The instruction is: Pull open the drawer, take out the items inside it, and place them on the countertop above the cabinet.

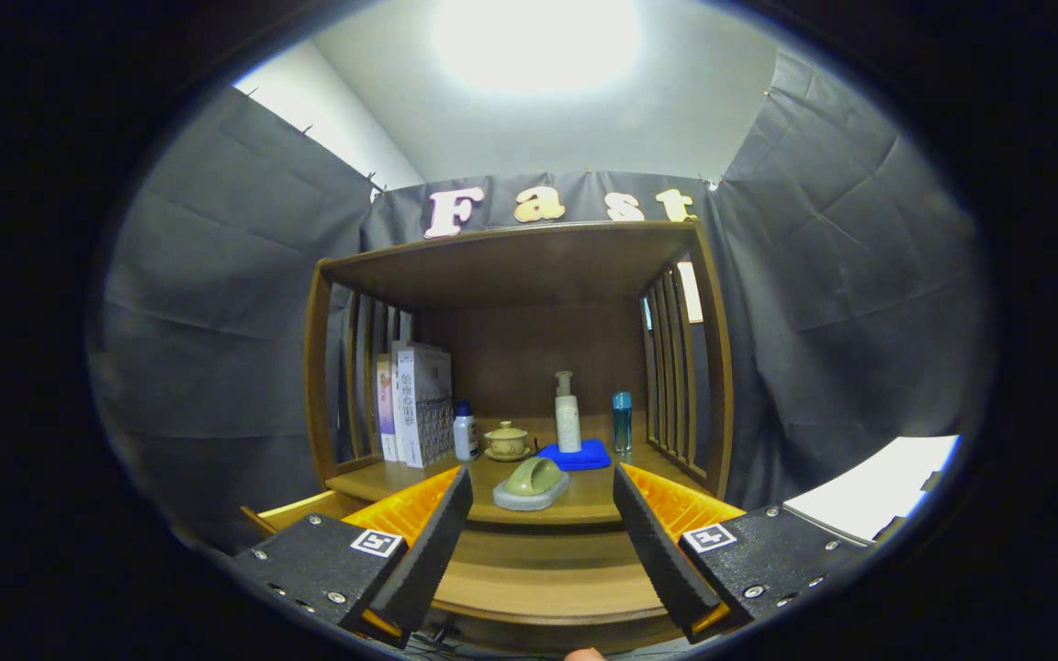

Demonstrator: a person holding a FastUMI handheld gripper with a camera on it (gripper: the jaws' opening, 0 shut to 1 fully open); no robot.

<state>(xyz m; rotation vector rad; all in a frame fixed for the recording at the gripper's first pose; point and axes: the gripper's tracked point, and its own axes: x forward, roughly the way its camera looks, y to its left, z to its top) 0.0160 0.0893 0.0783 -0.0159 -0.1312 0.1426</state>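
My gripper is open, and its two fingers stand wide apart over the pulled-out wooden drawer. The part of the drawer between the fingers shows only bare wood. Just beyond the fingertips, at the front edge of the cabinet's countertop, lies a green curved item on a grey base. It is apart from both fingers. Nothing is held between them.
Further back on the countertop stand several books, a small white bottle, a lidded cup on a saucer, a pump bottle on a blue cloth and a blue bottle. Slatted sides and a top shelf enclose them.
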